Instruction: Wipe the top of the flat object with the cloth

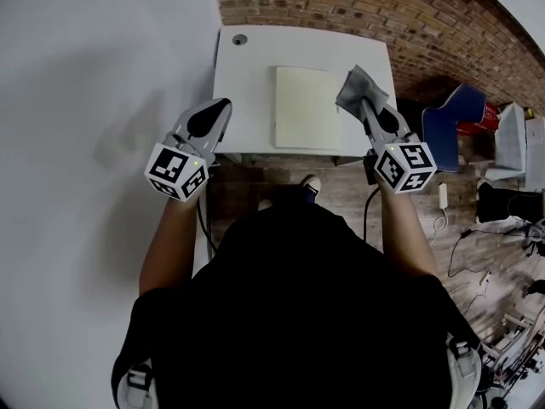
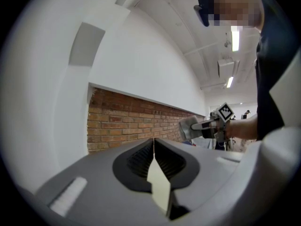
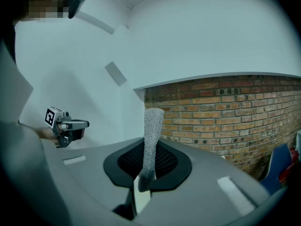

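Note:
A pale cream flat board (image 1: 306,107) lies on the small white table (image 1: 247,83), right of its middle. My right gripper (image 1: 368,103) is shut on a grey cloth (image 1: 359,88), which hangs above the table's right edge, just right of the board. In the right gripper view the cloth (image 3: 151,140) stands up between the closed jaws. My left gripper (image 1: 223,107) is shut and empty, held at the table's front left edge; its jaws meet in the left gripper view (image 2: 154,147). Both grippers point up toward the wall.
A brick wall (image 1: 383,15) runs behind the table. A small round fitting (image 1: 240,38) sits in the table's back left corner. A blue chair (image 1: 451,118), cables and boxes crowd the wooden floor at the right. A white wall is on the left.

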`<state>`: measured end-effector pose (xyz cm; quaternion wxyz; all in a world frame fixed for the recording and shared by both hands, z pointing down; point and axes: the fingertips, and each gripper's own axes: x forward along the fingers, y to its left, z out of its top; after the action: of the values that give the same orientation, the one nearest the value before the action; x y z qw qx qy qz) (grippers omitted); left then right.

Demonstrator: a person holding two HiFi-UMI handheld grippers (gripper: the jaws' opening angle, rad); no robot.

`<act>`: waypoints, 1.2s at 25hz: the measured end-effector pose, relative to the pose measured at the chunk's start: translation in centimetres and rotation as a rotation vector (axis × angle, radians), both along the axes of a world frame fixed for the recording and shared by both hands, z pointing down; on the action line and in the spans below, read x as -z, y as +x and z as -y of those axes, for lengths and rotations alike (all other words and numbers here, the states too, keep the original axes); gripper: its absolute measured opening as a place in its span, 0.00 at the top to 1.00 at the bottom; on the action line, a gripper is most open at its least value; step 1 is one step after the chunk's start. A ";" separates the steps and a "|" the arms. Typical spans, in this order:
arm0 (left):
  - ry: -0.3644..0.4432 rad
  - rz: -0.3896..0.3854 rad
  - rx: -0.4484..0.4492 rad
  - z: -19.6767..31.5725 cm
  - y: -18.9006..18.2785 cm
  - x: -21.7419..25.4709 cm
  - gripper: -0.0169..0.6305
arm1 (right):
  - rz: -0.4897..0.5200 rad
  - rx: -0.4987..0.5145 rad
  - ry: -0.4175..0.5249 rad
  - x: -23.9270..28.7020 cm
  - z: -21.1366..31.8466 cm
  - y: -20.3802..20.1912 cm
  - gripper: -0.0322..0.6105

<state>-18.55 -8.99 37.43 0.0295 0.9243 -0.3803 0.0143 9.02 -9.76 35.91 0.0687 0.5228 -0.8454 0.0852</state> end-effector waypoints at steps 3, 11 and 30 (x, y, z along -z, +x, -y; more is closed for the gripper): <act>0.003 0.001 -0.001 -0.4 0.3 0.2 0.97 | 0.002 0.006 0.004 0.1 -0.1 0.0 0.94; -0.019 0.032 -0.009 -0.1 1.3 -0.6 0.96 | 0.024 0.023 -0.010 -0.8 1.6 0.1 0.94; -0.077 0.042 0.042 4.8 3.1 -1.8 0.97 | 0.050 0.135 -0.089 -4.5 10.2 -0.4 0.94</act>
<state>-15.48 -13.76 39.21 0.0574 0.9138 -0.3994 0.0475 8.64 -19.92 40.39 0.0762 0.4588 -0.8755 0.1309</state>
